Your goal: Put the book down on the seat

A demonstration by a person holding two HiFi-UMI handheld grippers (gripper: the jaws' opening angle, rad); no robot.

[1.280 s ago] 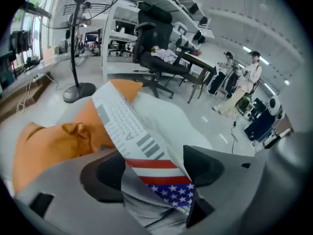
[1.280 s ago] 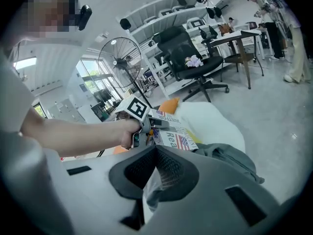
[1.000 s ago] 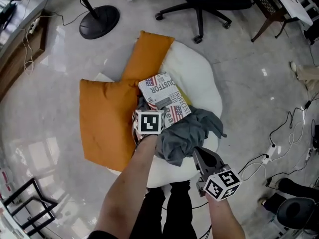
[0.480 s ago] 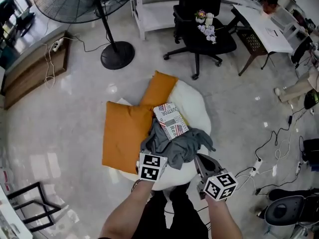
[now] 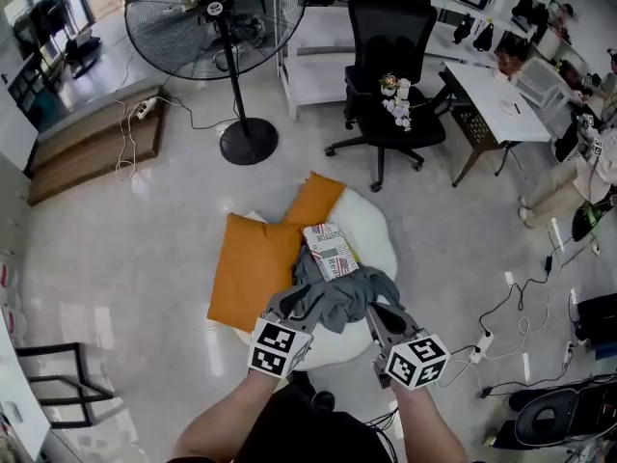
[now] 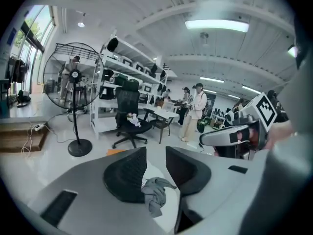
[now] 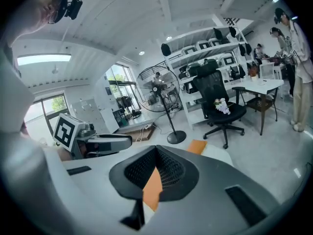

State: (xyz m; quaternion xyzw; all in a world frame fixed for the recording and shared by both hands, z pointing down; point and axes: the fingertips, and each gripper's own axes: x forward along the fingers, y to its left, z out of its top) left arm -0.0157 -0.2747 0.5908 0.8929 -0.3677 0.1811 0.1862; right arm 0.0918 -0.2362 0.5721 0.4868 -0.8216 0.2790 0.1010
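Nearest, both hands held up over the seat's near edge, clear of everything on it. Left gripper (image 6: 156, 152): jaws a narrow gap apart, have just been closing, nothing between them; only the cloth and seat show through the gap, far below. Right gripper (image 7: 156, 150): jaw tips together, empty, a sliver of orange cushion seen past them. Below, the round white seat (image 5: 378, 249) on the floor. Grey cloth (image 5: 337, 297) heaped at its near edge. Book (image 5: 330, 249) lies flat near the seat's middle, printed cover up, its near end tucked under the cloth. Big orange cushion (image 5: 253, 270) hangs over the seat's left edge, just beside the book; a smaller one (image 5: 313, 201) lies at the far edge. Beyond, a black office chair (image 5: 390, 75) with flowers (image 5: 395, 96) on it, a standing fan (image 5: 217, 8) to its left, a desk (image 5: 496, 99) to its right.
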